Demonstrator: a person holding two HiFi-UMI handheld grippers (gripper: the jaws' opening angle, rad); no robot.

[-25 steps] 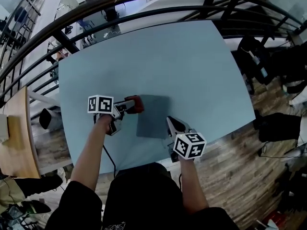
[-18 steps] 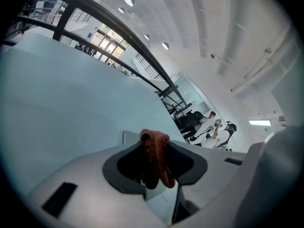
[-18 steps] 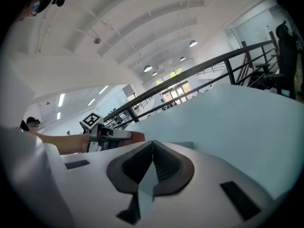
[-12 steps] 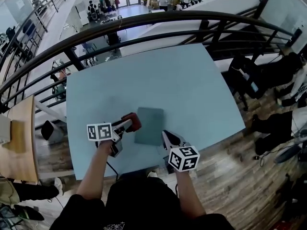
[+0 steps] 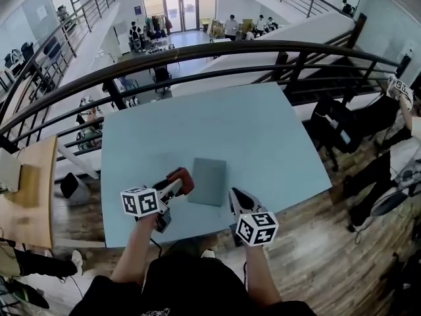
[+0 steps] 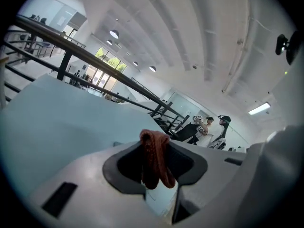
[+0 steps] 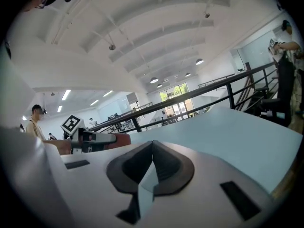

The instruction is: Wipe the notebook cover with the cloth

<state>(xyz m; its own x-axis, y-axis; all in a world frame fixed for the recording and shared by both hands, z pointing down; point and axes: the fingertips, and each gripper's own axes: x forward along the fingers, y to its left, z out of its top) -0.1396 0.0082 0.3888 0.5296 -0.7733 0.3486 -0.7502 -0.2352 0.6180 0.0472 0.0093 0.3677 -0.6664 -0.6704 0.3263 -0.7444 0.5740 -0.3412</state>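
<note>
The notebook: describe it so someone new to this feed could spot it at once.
On the pale blue table, look near the edge closest to the person, between the left tool and the right tool. The notebook lies flat there: a plain grey-blue rectangle, darker than the tabletop, just right of the red cloth.

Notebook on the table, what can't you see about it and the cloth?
Notebook: head view, too small to show marks or dirt on its cover.
Right gripper view: the right gripper hides the notebook behind its own body.
Cloth: the left gripper is shut on it; the head view cannot show whether it touches the table.
</note>
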